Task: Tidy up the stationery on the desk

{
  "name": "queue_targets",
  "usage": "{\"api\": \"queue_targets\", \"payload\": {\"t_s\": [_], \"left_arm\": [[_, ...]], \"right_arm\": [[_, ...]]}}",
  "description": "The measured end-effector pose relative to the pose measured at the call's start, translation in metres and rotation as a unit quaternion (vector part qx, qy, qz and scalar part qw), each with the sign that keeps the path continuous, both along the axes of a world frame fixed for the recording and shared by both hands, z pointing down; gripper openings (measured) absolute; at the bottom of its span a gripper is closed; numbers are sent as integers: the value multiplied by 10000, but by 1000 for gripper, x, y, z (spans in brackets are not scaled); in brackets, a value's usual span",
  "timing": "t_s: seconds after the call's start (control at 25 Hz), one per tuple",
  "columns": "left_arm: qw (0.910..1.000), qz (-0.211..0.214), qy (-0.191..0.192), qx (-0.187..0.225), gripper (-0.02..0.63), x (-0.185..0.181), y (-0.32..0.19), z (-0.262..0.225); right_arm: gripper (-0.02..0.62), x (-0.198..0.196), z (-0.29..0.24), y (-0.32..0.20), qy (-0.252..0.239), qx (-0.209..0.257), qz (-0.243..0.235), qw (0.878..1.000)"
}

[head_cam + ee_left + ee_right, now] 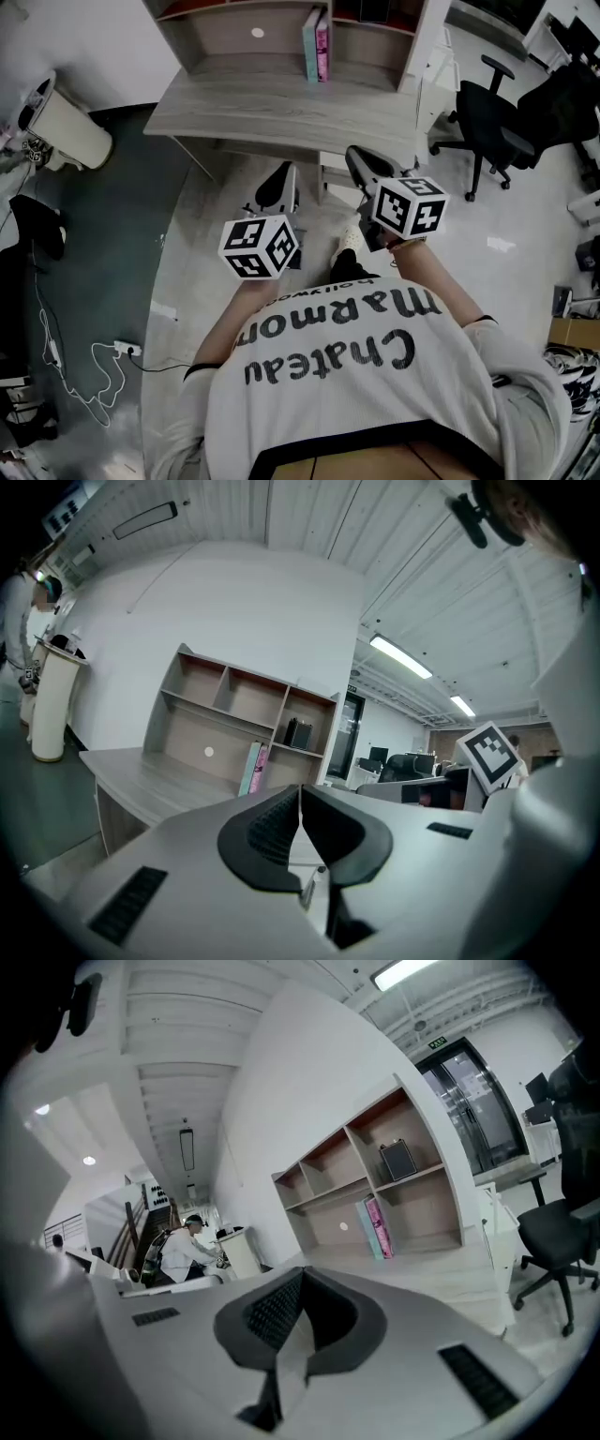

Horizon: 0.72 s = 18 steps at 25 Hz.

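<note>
The left claw (pixel 300 791) and right claw (pixel 302 1277), closed and empty, are facing the bench (pixel 281 112) at 12 o'clock, above a shirt (pixel 375 403) lettered "Chateau Marmon".

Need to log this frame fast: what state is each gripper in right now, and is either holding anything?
Left gripper: closed, jaws together, holding nothing.
Right gripper: closed, jaws together, holding nothing.

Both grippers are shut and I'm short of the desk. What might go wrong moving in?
The left gripper and right gripper are shut and empty. Reaching in like that would likely shove the upright books over rather than grasp them. The loose cable lying at your left may snag a foot if you step that way.
</note>
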<state>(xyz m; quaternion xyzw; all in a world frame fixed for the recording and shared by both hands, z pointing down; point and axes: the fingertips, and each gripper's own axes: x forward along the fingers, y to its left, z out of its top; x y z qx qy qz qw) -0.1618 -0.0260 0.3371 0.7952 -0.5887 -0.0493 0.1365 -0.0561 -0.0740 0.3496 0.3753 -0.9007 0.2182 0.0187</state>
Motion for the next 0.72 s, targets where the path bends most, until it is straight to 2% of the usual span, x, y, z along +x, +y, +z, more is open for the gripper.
{"api": "queue_targets", "payload": {"t_s": [0.4,0.6,0.72], "left_arm": [[9997,-226,51,4,23,20,-12,-6],[9993,-360,-125,-11,23,32,-19,-10],[9991,-392,-96,-122,23,39,-20,-5]], "right_arm": [[12,31,-7,-21,548,392,162,9976],[12,43,-9,-34,690,393,161,9967],[12,51,-1,-37,725,295,163,9968]]}}
